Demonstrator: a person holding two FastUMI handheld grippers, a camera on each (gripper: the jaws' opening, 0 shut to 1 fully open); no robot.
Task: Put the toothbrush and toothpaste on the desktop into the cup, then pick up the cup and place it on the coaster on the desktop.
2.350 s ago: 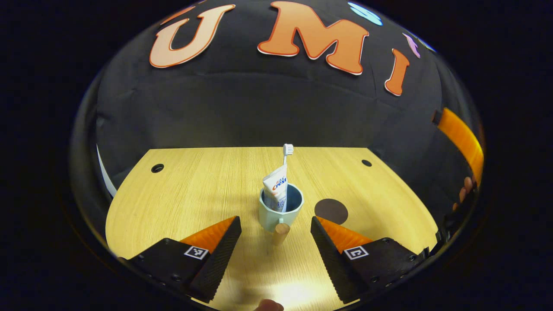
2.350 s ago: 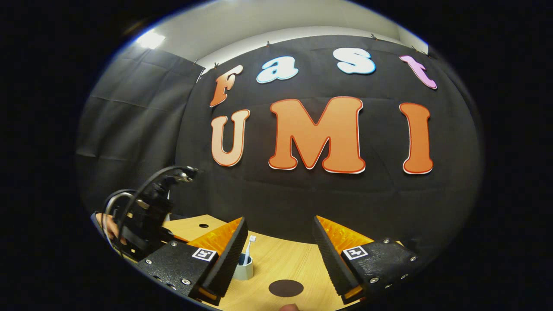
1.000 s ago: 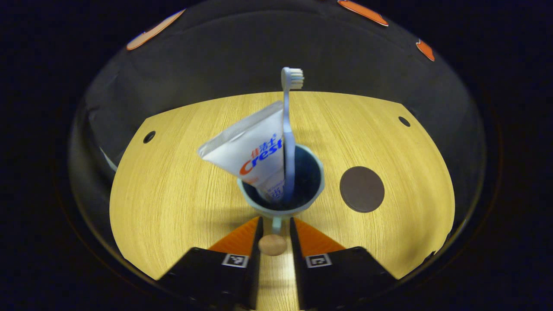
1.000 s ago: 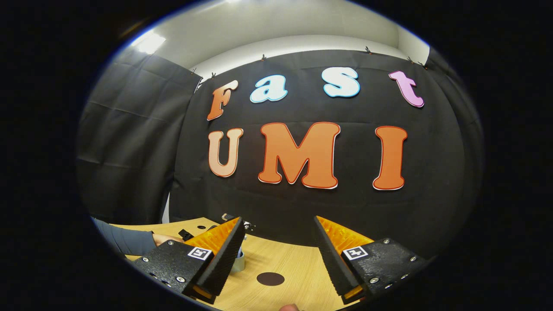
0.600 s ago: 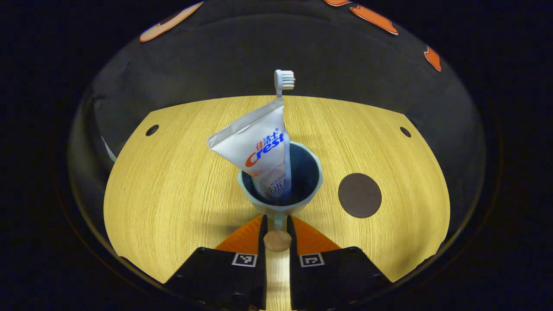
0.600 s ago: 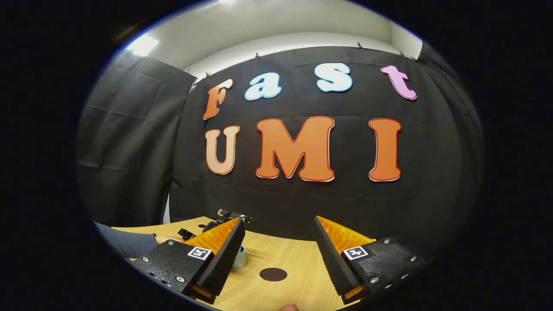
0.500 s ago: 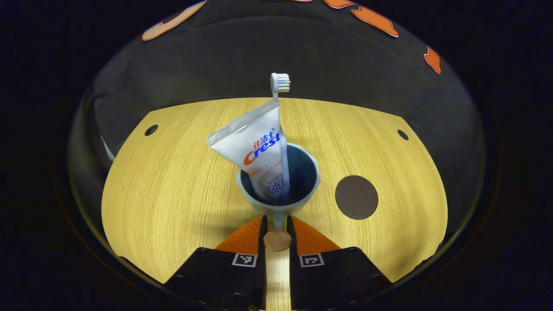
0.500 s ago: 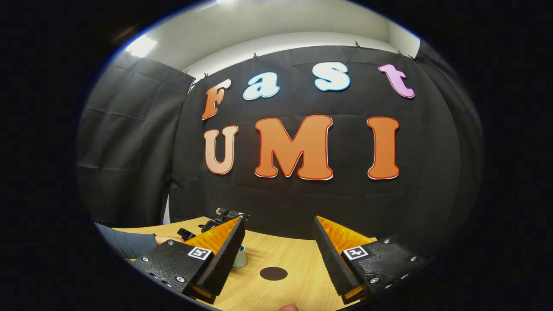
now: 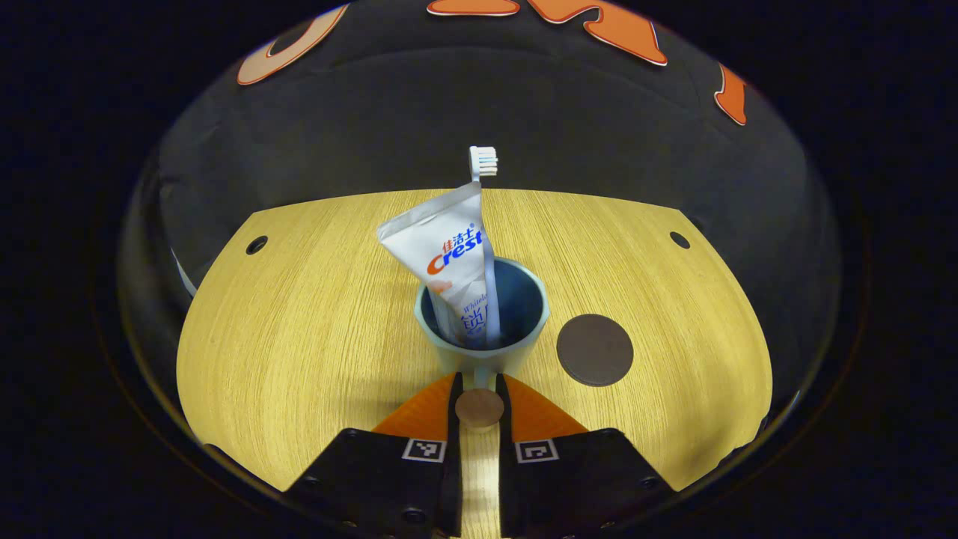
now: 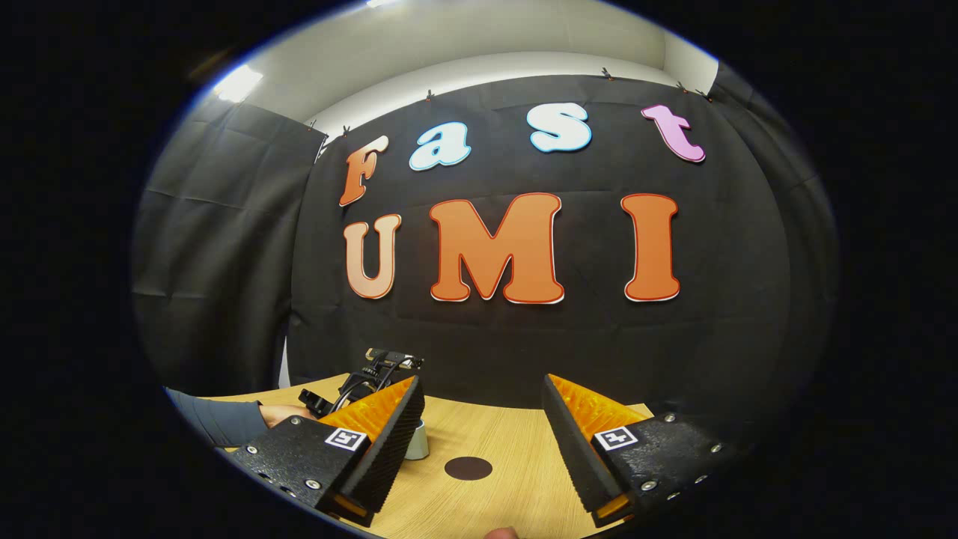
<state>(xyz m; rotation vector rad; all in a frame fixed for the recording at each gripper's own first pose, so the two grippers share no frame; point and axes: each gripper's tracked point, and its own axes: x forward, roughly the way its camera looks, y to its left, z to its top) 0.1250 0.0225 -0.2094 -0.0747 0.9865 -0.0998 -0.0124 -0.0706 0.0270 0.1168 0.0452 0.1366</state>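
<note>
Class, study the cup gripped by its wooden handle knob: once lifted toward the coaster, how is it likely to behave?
The cup probably hangs off-centre, since the left gripper pinches only its handle knob, so it may sag or swivel. The toothpaste and toothbrush lean loosely well above the rim and may shift. It looks rigid and is unlikely to deform.

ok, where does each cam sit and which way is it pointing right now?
Left gripper view: rides the left gripper, angled down at the cup with toothpaste and toothbrush; own fingers clamp the cup's handle.
Right gripper view: rides the right gripper, level toward the booth wall; own fingers apart.
Shared: desktop, coaster, cup.
</note>
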